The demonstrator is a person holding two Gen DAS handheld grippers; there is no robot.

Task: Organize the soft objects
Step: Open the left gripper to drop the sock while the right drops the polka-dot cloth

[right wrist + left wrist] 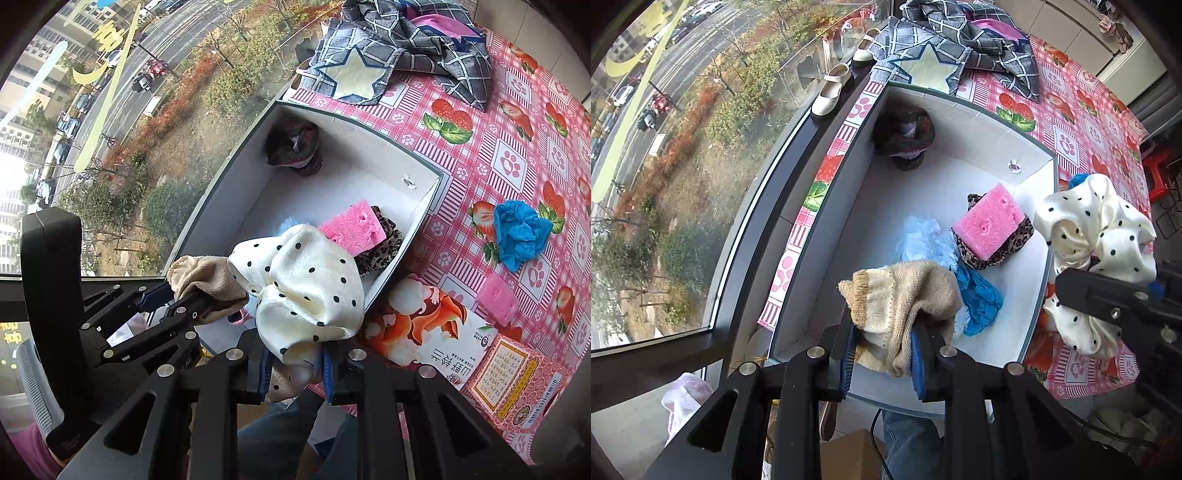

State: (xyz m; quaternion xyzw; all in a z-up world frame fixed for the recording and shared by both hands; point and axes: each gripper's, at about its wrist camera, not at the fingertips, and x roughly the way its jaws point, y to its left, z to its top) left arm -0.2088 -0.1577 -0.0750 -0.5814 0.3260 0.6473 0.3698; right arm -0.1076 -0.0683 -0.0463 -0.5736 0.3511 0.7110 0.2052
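My left gripper (886, 332) is shut on a beige knit sock (905, 306), held over the near end of a white box (960, 99). In the box lie a pink sponge (990, 225) on a leopard scrunchie (1021, 240), a pale blue fluffy piece (923, 236), a blue scrunchie (980, 299) and a dark knitted item (905, 133). My right gripper (295, 362) is shut on a white polka-dot scrunchie (306, 288), hanging over the box's near right corner (424, 206). The left gripper (173, 295) and the sock (207, 277) are just left of it.
On the strawberry tablecloth (517, 122) right of the box lie a blue crumpled cloth (517, 232), a second pink sponge (496, 301), a printed packet (424, 332) and a pink carton (517, 384). A grey checked cloth with a star (388, 55) lies beyond the box. A window runs along the left.
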